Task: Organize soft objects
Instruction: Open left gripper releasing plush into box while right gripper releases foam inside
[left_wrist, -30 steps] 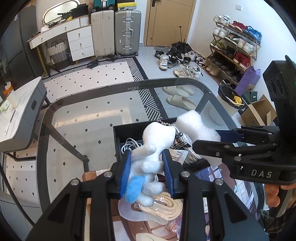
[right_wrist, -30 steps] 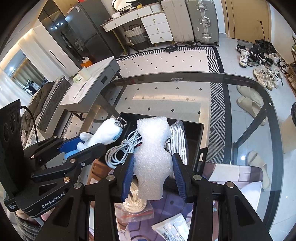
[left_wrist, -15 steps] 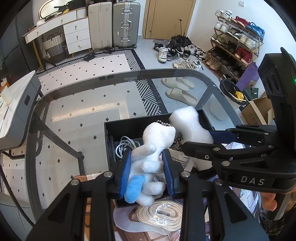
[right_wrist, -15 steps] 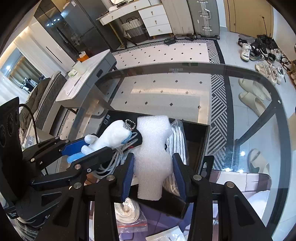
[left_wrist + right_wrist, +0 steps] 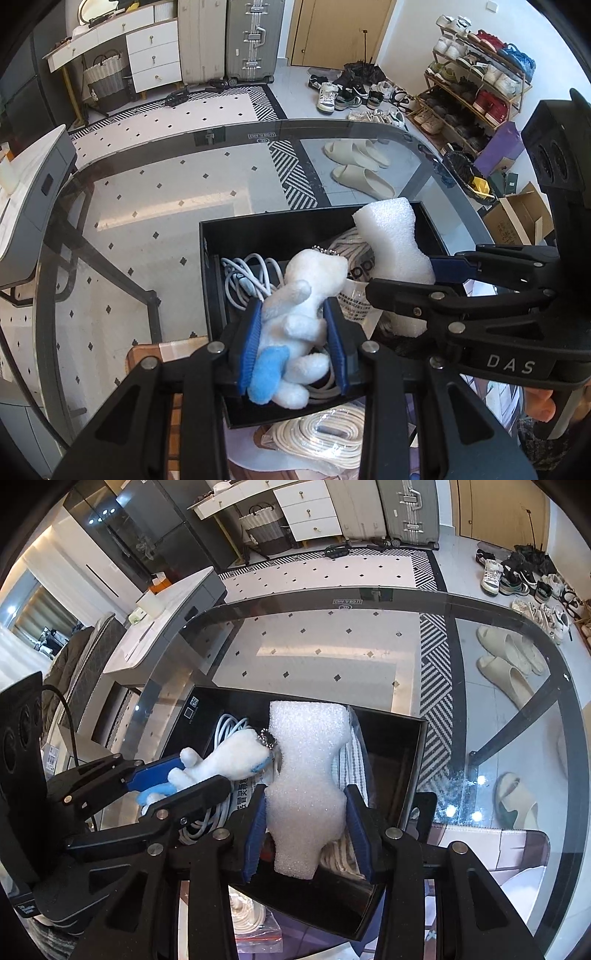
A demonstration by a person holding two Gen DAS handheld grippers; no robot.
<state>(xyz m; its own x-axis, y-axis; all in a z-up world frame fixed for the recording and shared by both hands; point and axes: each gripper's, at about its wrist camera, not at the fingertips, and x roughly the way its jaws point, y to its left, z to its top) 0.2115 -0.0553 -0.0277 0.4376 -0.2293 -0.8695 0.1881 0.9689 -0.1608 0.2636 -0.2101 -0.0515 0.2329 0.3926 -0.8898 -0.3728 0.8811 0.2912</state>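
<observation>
My left gripper [image 5: 293, 341] is shut on a white plush toy with a blue foot [image 5: 299, 317], held over the near left part of an open black box [image 5: 273, 230]. My right gripper [image 5: 306, 829] is shut on a white foam block [image 5: 308, 768], held over the same box [image 5: 417, 760]. The foam block [image 5: 391, 243] and right gripper show at the right of the left wrist view. The plush toy [image 5: 225, 762] and left gripper show at the left of the right wrist view.
The box sits on a glass table [image 5: 155, 192] and holds a coiled white cable [image 5: 245, 275] and a striped bagged item [image 5: 351, 760]. A bagged cream rope [image 5: 325, 439] lies in front of the box. A grey side table [image 5: 29, 192] stands to the left.
Both grippers moved forward and down, so the plush toy and foam block now sit lower over the box interior. Both grips are unchanged.
</observation>
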